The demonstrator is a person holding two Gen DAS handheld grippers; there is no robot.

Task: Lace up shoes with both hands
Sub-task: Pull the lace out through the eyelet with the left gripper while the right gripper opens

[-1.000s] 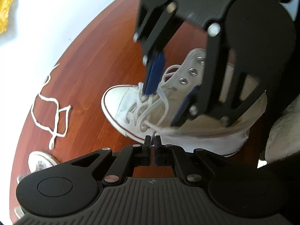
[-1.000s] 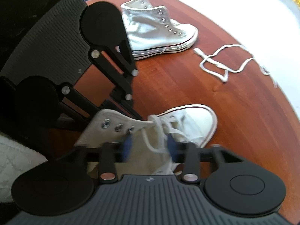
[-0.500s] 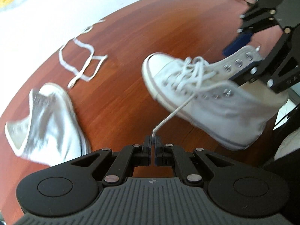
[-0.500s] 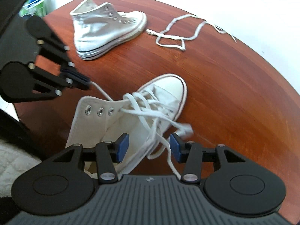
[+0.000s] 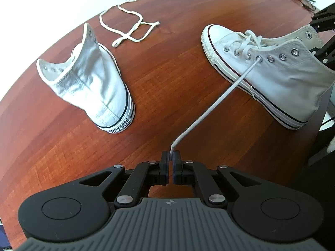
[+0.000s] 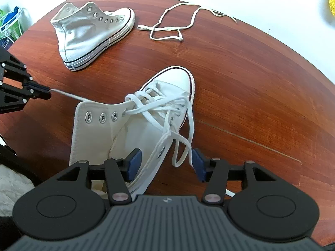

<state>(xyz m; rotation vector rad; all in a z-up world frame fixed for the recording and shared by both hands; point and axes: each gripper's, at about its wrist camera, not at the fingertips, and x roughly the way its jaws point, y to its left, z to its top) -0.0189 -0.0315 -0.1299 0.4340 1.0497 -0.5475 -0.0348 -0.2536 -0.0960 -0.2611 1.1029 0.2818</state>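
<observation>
The lace (image 5: 217,102) runs taut from my left gripper (image 5: 171,160), clamped on its tip, away right to the shoe (image 5: 278,71)'s fourth eyelet. My right gripper (image 6: 165,163) hangs open, nearer, straddling the loose end on the near right of the table (image 6: 251,83).

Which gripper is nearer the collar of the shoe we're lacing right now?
Right. The right gripper hangs open directly over the shoe's collar, fingers straddling it. The left gripper has pulled well off to the side, shut on the lace end drawn taut from an eyelet.
</observation>
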